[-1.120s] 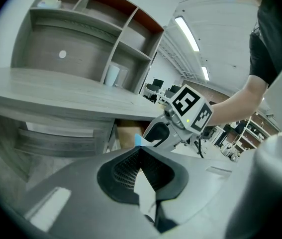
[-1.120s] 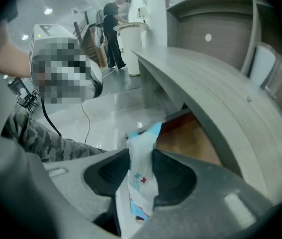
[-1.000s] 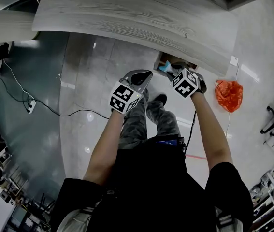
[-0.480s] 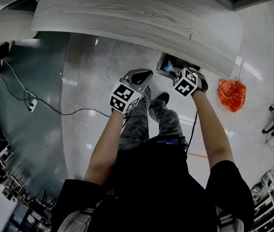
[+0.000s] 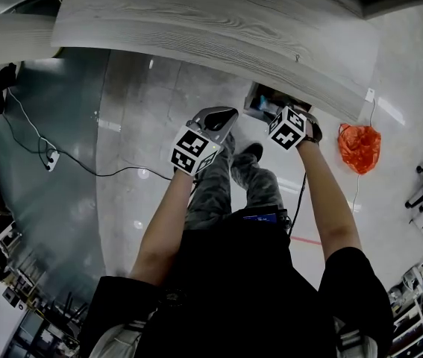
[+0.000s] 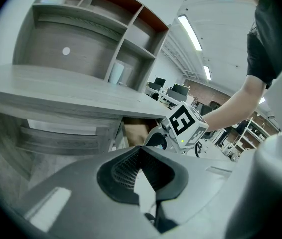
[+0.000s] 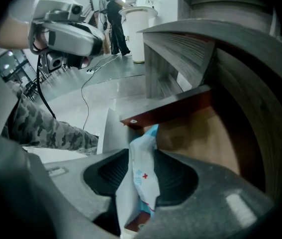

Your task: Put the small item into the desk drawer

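"Where's the small item at the moment?"

"It's clenched in the right hand-held gripper [image 7: 141,156], low in the middle of that gripper's own view. It's a white-and-blue sachet [image 7: 140,176] with a little red cross, held right at the edge of the open drawer [image 7: 205,133], whose brown inside fills the right of the frame."

"Anything different from a second ago?"

"Not much. In the head view the right one has crept slightly up toward the drawer mouth, under the grey wood surface [image 5: 211,21], right of centre. I think the sachet is now at the lip, though the angle is poor."

"And the other?"

"The left hand-held gripper [image 6: 141,151] is closed on nothing, idle to the left of the drawer."

"So what's left to do?"

"By my reckoning, a little more reach in and then letting go. The sachet isn't resting in the drawer yet."
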A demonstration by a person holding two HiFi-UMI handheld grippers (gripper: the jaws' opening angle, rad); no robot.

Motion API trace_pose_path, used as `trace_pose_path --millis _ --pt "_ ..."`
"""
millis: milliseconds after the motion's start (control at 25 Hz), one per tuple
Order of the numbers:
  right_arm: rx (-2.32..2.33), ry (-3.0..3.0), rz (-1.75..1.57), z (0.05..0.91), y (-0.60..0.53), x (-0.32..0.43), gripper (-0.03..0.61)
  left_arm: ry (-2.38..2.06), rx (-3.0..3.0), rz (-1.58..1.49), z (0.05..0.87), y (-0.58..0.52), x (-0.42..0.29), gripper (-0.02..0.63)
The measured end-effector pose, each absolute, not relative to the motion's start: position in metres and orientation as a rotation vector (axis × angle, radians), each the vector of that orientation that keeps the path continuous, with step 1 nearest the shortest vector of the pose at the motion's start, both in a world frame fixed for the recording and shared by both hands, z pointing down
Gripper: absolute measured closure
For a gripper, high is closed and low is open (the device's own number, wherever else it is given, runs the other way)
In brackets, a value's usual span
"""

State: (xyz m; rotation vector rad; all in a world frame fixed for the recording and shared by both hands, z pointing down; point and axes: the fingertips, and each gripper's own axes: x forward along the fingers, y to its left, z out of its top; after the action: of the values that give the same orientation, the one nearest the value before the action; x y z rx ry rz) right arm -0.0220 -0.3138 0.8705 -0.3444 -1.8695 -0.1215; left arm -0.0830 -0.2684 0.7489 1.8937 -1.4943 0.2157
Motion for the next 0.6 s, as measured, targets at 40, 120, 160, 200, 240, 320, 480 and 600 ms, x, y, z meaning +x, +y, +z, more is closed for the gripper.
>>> trace_pose_path --millis 40,120,160,200,240,320,480,600 --pt "-0.342 -1.869 -0.124 0.869 -0.314 -0.022 0.42 -1.497 1.895 0.216 0.747 -0.268 -0.084 0.614" --pt "-0.34 -1.87 -0.126 0.866 -0.314 -0.021 0.422 -1.501 1.896 0.216 0.744 -0.267 -0.085 0.614" --pt "-0.338 -1.871 -0.127 0.863 -0.313 -0.021 0.42 -1.502 1.896 0.217 0.742 -0.266 -0.084 0.614" --pt "-0.336 -1.873 -0.127 0.861 -0.313 -0.02 0.42 -1.502 1.897 0.217 0.74 -0.266 -0.084 0.614" --pt "-0.331 -1.875 -0.127 0.859 -0.314 -0.019 0.42 -1.503 1.9 0.217 0.738 -0.266 -0.083 0.614" --pt "-0.317 -1.884 -0.124 0.852 -0.315 -0.019 0.422 -1.502 1.908 0.219 0.733 -0.266 -0.081 0.614" --pt "-0.281 -1.908 -0.109 0.832 -0.318 -0.012 0.422 -1.492 1.929 0.229 0.719 -0.267 -0.072 0.614" --pt "-0.239 -1.941 -0.092 0.811 -0.325 -0.006 0.422 -1.49 1.953 0.236 0.705 -0.273 -0.066 0.614"
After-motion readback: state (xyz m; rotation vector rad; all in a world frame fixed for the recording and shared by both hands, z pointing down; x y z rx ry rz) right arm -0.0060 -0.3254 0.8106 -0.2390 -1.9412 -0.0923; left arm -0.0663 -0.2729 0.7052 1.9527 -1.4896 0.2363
